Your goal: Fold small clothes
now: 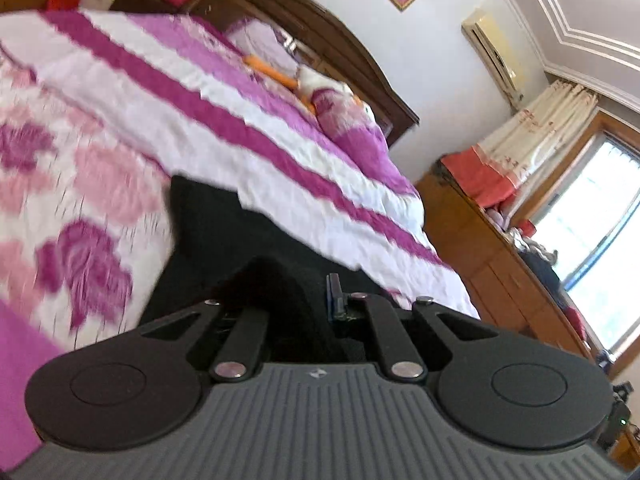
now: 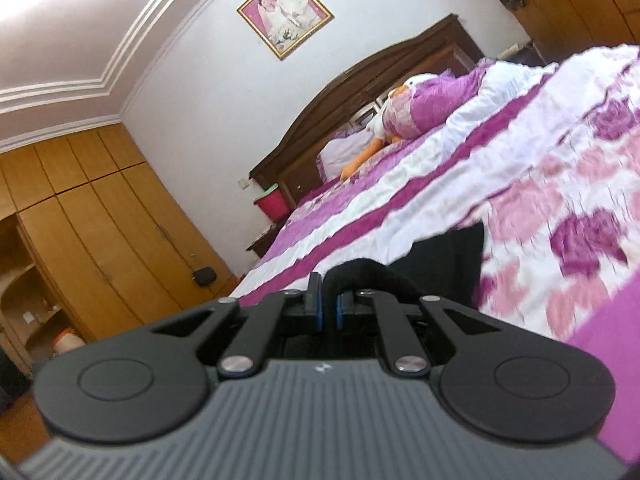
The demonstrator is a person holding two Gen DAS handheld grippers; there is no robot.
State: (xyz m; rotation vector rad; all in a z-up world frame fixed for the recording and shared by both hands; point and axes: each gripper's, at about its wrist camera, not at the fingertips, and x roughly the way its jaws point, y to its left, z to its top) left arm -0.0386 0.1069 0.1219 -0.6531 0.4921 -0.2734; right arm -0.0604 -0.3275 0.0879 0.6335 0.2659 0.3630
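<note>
Two black two-finger grippers, both clamped on one small black fabric garment over a purple-and-white floral quilted bedspread.

Left gripper [image 1: 298, 300] pinching bunched black cloth [image 1: 224, 232], spread toward 11 o'clock across bedspread [image 1: 120, 92]. Right gripper [image 2: 329, 300] nearly closed, thin fold of garment [image 2: 440, 260] between blue pads, rest trailing toward 2 o'clock on bedspread [image 2: 540, 184]. White plush duck [image 2: 404, 92] near dark wooden headboard [image 2: 340, 96] at 12 o'clock.

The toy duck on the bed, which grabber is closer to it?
Cannot really tell. Both the left gripper and right gripper are down by the black cloth, far from the duck near the headboard.
</note>
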